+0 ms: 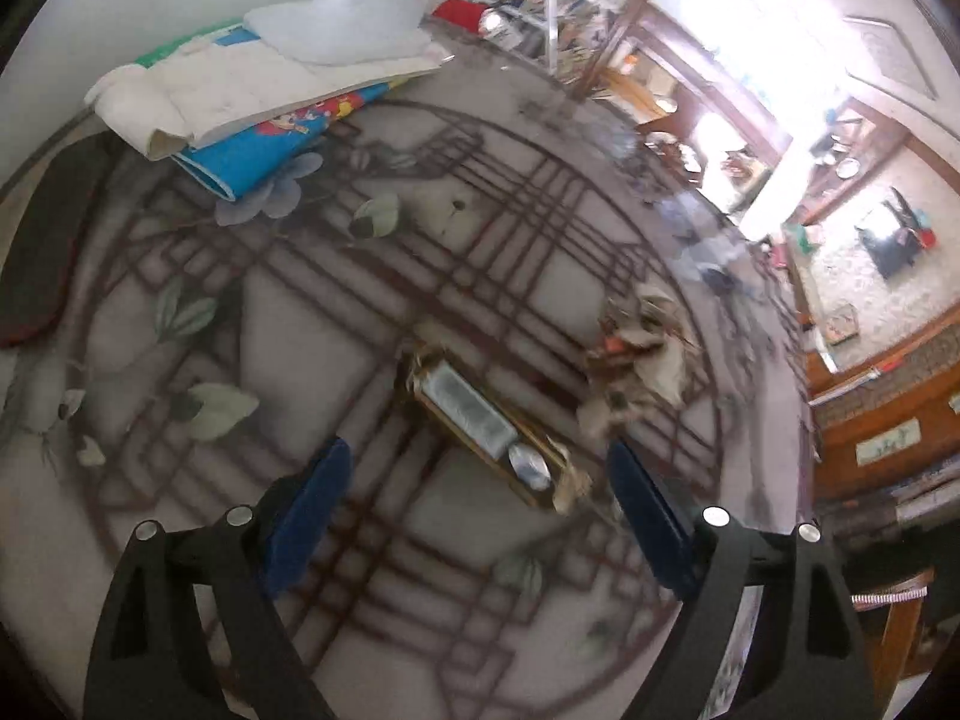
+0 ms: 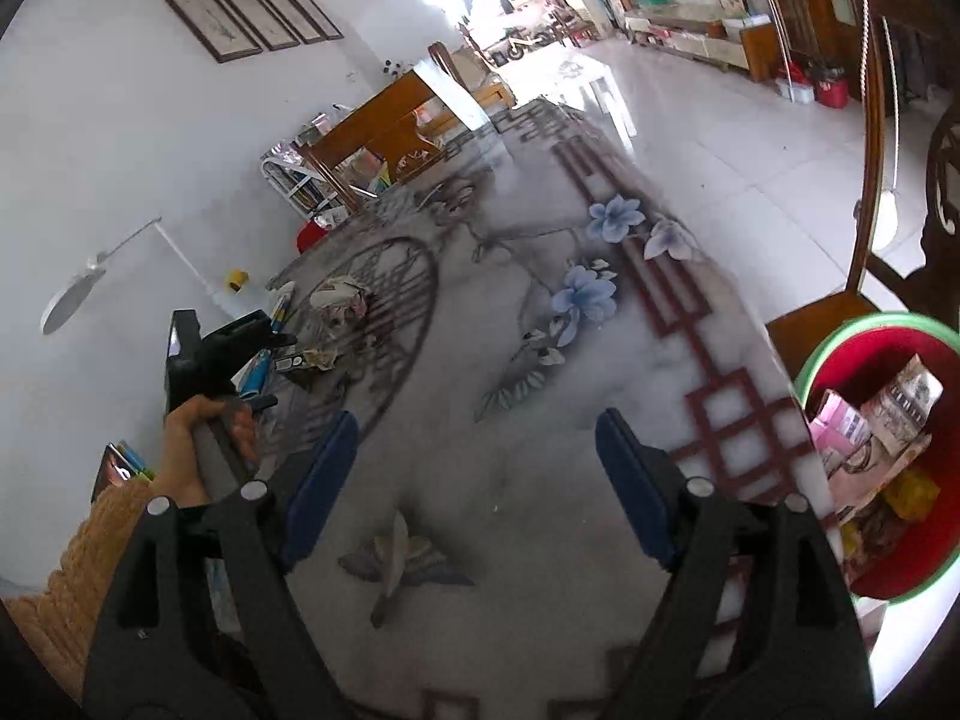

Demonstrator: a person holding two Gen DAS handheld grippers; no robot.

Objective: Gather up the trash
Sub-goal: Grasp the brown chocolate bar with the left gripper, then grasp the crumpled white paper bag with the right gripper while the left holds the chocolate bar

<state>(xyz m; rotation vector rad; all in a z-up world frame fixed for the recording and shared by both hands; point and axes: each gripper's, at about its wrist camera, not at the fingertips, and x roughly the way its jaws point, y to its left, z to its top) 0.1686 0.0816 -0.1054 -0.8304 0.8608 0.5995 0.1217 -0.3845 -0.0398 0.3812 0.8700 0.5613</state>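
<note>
A torn gold-edged pack with a clear window (image 1: 474, 414) lies on the patterned table (image 1: 300, 330), directly below my left gripper (image 1: 477, 453), which is open with its blue pads to either side and apart from the pack. A crumpled wrapper pile (image 1: 642, 354) sits just beyond it to the right. In the right wrist view my right gripper (image 2: 474, 420) is open and empty over bare table (image 2: 540, 480). A red bin with a green rim (image 2: 807, 366) stands off the table's right edge and holds several wrappers. A hand (image 2: 192, 456) holds the left gripper (image 2: 273, 369) over the pack (image 2: 297, 365) and wrapper pile (image 2: 342, 303).
Folded cloths on a blue mat (image 1: 240, 102) and a white object with a yellow toy (image 1: 360, 12) fill the table's far left. A dark red-edged pad (image 1: 48, 240) lies at the left edge. A wooden chair (image 2: 804, 324) stands by the bin. A desk lamp (image 2: 72, 294) leans near the wall.
</note>
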